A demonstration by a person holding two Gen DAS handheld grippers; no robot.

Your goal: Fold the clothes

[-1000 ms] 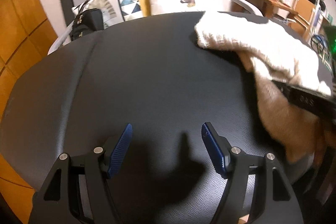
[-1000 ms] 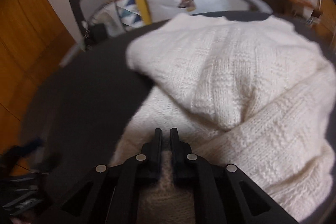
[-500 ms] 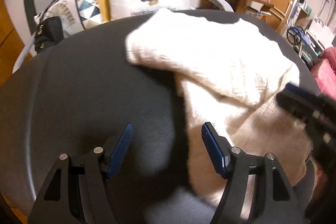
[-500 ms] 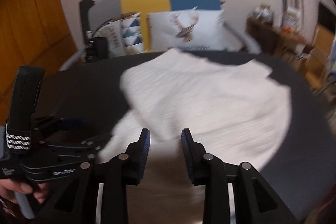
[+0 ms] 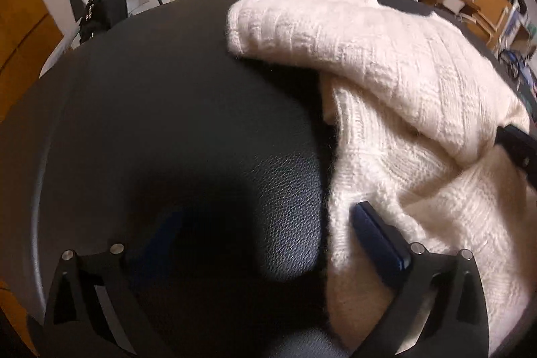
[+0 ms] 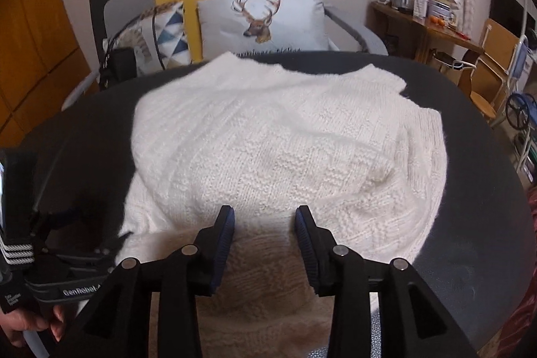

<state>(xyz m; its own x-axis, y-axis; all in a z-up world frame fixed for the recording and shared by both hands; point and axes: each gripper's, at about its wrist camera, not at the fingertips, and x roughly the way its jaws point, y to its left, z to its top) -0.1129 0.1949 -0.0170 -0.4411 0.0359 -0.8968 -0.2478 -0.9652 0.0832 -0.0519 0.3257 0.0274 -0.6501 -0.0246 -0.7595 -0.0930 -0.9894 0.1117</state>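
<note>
While I hold my left gripper (image 5: 265, 223) low over the black table (image 5: 161, 96), its jaws stand wide apart, the right finger (image 5: 379, 237) resting on the near edge of the cream knitted sweater (image 6: 275, 140) and the other lost in shadow. That sweater lies partly folded across the table's middle. My right gripper (image 6: 265, 217) hovers over its near part, jaws parted, gripping nothing.
</note>
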